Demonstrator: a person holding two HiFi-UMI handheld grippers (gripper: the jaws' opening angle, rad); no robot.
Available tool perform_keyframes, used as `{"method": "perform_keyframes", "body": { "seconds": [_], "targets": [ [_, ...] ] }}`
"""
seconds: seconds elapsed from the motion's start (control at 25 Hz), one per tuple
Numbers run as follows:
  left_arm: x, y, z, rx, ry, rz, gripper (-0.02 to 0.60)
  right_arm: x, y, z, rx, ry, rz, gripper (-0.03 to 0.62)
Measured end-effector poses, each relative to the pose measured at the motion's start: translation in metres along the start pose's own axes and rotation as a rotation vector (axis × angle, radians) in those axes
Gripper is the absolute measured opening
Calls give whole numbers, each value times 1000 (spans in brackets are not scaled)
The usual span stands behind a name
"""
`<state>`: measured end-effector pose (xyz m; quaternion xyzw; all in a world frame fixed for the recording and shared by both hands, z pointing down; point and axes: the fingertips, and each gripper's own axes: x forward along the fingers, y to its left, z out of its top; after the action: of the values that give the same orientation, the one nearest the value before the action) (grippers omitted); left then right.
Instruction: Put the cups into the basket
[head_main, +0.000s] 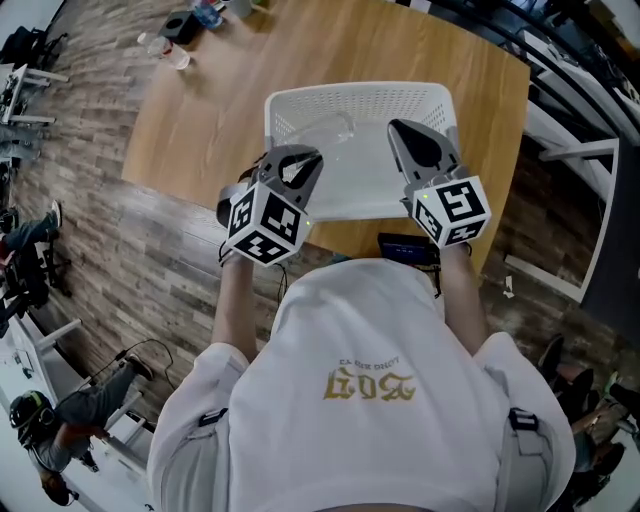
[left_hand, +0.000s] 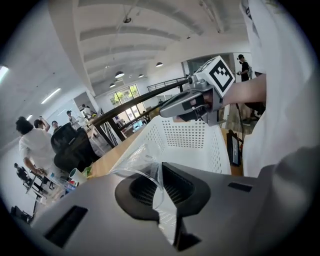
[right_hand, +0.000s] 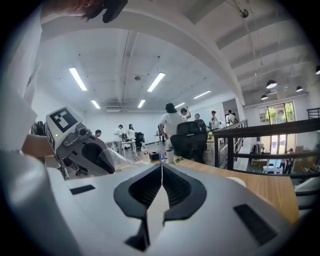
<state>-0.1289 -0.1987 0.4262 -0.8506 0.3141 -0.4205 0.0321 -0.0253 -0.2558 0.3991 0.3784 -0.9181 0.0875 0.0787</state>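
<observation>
A white perforated basket (head_main: 360, 92) stands on the wooden table (head_main: 220, 100), right in front of me. My left gripper (head_main: 305, 160) hangs over the basket's near left part, shut on the rim of a clear plastic cup (left_hand: 142, 162) that sticks out ahead of the jaws. From the head view the cup (head_main: 335, 128) shows faintly over the basket's inside. My right gripper (head_main: 405, 130) hovers over the basket's near right part. Its jaws (right_hand: 161, 175) are shut with nothing between them. The left gripper (right_hand: 107, 162) and cup (right_hand: 122, 157) show at the left of the right gripper view.
More clear cups (head_main: 165, 50) and a dark object (head_main: 185, 25) lie at the table's far left corner. A dark flat device (head_main: 405, 247) rests at the table's near edge. A black railing (right_hand: 260, 132) runs past the table's right side. People and chairs stand farther off.
</observation>
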Motion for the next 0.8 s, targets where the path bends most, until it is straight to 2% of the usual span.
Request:
{"method": "perform_keyframes", "body": {
  "seconds": [0.16,0.36,0.56,0.8],
  "targets": [
    [12,-4,-2,3,33,-68,28,5,3,-11,-17,44,22,14],
    [28,-9,-6,42,99,-123,26,9,3,-14,-27,62,26,14],
    [46,-19,-15,90,197,-221,26,17,0,-13,-20,62,28,14],
    [68,-31,-25,132,289,-302,26,26,-5,-12,-14,62,33,14]
  ]
}}
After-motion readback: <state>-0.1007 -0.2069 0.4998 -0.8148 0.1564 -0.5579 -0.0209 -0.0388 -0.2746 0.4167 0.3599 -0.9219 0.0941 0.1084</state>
